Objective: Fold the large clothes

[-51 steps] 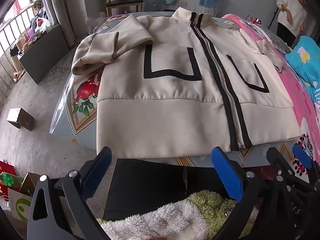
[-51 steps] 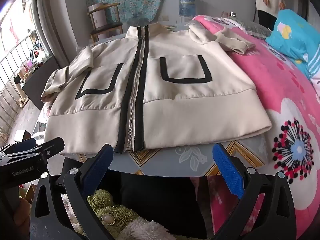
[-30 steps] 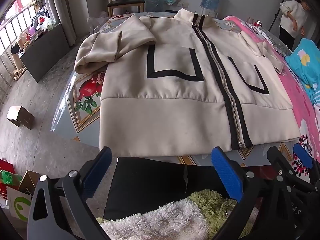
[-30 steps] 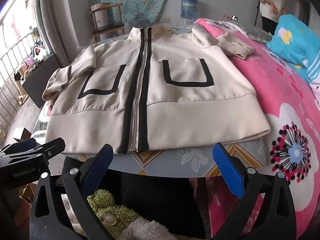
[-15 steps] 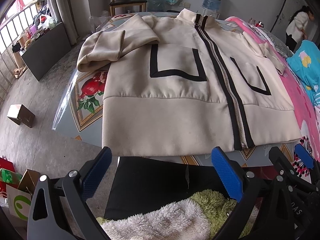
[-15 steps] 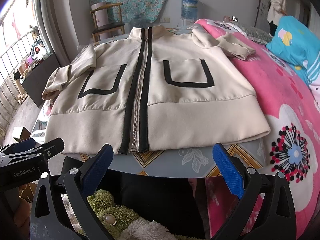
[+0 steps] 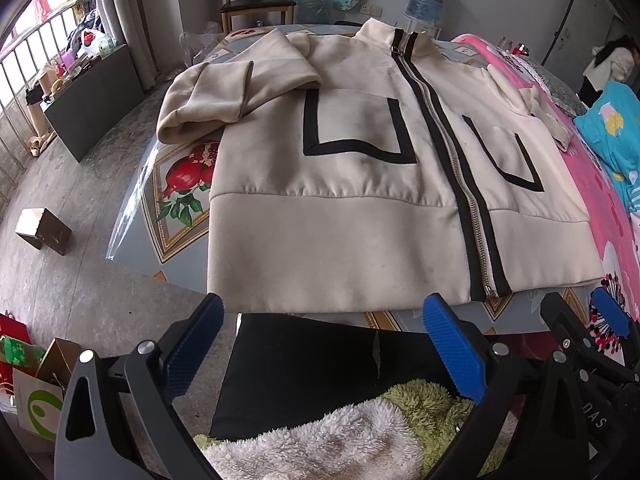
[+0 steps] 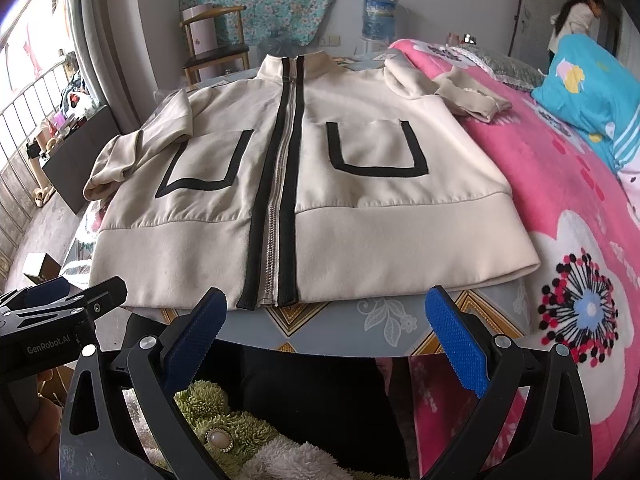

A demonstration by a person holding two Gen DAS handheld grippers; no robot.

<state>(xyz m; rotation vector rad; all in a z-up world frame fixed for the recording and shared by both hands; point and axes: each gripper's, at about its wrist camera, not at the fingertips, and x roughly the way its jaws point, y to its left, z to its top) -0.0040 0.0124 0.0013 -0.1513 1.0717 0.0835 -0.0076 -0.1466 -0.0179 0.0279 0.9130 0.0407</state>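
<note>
Cream jacket (image 8: 360, 216) flat on table (image 8: 400, 320), zipped. Both hand-held grippers, left (image 7: 324, 344) and right (image 8: 332, 336), spread apart, holding nothing.

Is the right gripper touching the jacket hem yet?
Apart. The right wrist view shows bare tablecloth between the open right gripper and the jacket hem.

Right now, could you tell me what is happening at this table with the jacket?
A person holds a two-finger gripper in each hand, facing a cream jacket spread front up on the table, zipped, with its collar at the far end. Both the left gripper and the right gripper are open and hover short of the near hem, touching nothing. One sleeve is bent across the table at the left; the other sleeve lies toward the pink blanket. No fold has been made yet.
</note>
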